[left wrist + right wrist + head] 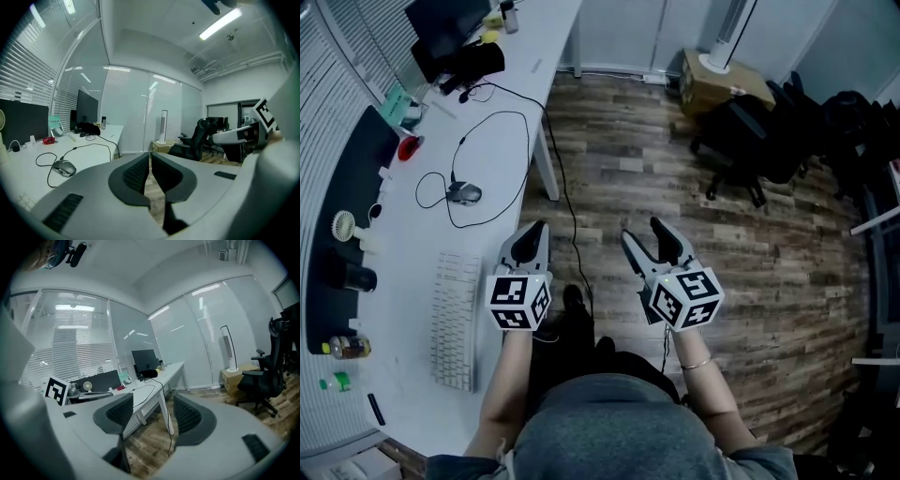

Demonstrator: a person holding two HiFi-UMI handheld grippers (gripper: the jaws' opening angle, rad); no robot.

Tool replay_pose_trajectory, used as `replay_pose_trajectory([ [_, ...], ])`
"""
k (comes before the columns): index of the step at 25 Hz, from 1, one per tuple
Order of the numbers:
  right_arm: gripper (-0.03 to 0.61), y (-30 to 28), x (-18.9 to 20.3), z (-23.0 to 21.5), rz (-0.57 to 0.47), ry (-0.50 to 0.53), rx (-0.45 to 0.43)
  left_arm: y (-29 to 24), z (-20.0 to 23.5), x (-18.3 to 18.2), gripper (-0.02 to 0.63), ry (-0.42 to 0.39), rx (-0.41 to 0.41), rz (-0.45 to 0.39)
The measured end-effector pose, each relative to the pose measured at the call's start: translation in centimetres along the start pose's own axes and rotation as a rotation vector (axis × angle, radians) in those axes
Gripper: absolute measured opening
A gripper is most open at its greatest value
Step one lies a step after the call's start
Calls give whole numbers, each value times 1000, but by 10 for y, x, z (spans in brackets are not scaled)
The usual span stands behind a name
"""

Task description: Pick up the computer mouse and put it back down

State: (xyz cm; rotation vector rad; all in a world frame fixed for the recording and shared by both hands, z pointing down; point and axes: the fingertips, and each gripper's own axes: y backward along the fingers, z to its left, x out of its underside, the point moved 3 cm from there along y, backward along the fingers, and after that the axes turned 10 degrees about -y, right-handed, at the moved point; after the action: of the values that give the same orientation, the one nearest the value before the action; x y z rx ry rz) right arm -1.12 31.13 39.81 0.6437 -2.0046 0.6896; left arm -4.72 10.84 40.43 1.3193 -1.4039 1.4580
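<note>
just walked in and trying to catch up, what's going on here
A person holds a two-jaw gripper in each hand, out in front of them by the edge of the white desk. Neither holds anything: the left gripper has its jaws together, and the right gripper has its jaws apart with nothing between them. The computer mouse lies on the desk beyond the keyboard, its cable looped beside it, untouched. The pickup has not begun.

Desk (516,66) shared: one overhead, two level views
</note>
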Motion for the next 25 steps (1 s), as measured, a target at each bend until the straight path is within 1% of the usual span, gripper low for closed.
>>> replay_pose_trajectory([
  [5, 261, -56, -16, -7, 25, 4, -12, -43, 33, -2, 35, 24, 7, 5],
  [13, 264, -144, -34, 2, 74, 19, -51, -89, 91, -6, 35, 46, -15, 11],
  [20, 264, -217, -38, 25, 125, 41, -113, -101, 147, 4, 35, 88, -78, 24],
  [25, 264, -258, -33, 47, 177, 66, -185, -94, 178, 11, 35, 121, -154, 35],
])
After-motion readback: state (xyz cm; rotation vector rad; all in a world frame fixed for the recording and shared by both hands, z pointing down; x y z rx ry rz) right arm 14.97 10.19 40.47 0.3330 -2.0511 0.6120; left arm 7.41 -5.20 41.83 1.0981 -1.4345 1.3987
